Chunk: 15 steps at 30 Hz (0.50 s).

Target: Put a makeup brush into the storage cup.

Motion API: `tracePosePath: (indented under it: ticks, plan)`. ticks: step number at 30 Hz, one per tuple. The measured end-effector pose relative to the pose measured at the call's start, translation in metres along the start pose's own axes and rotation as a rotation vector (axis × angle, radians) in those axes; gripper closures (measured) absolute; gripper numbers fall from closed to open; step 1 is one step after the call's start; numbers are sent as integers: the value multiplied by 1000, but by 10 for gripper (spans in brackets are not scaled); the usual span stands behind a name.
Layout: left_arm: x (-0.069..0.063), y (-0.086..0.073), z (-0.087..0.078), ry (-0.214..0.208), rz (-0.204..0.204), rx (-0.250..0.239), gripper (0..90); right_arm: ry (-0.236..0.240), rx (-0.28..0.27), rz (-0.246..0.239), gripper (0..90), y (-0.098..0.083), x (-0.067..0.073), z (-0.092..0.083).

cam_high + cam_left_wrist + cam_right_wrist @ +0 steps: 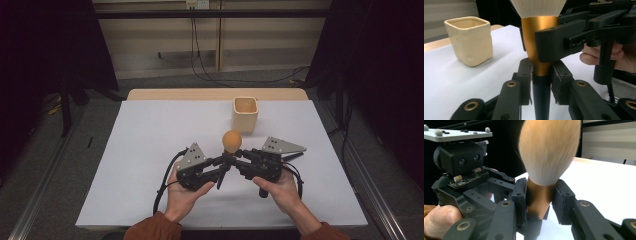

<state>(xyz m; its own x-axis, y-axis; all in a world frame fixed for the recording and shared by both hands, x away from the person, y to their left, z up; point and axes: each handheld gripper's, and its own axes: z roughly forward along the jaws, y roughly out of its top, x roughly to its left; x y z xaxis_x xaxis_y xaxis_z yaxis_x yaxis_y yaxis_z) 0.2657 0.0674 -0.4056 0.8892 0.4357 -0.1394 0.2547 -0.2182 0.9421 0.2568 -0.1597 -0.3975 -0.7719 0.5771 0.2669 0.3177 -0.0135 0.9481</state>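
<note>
A makeup brush with a pale orange bristle head, a gold ferrule and a black handle stands upright over the white table, held between both grippers. My left gripper comes in from the left, shut on the black handle just under the ferrule. My right gripper comes in from the right, and its pads press on both sides of the gold ferrule. In the left gripper view the right gripper's near jaw crosses in front of the ferrule.
A cream square cup stands open and upright behind the brush, a little to the right; it also shows in the left gripper view. A white sheet covers the table, with a wooden edge at the far side.
</note>
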Motion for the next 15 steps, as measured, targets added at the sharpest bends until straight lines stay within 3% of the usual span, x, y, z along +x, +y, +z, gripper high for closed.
tracePosePath:
  ticks: [7,15]
  plan:
    - [1,-1,1,-3,-8,1,701,-5,-4,-25,665,1,1,-1]
    - [4,-5,-1,21,-34,5,540,-29,-28,-36,665,5,-2,-7]
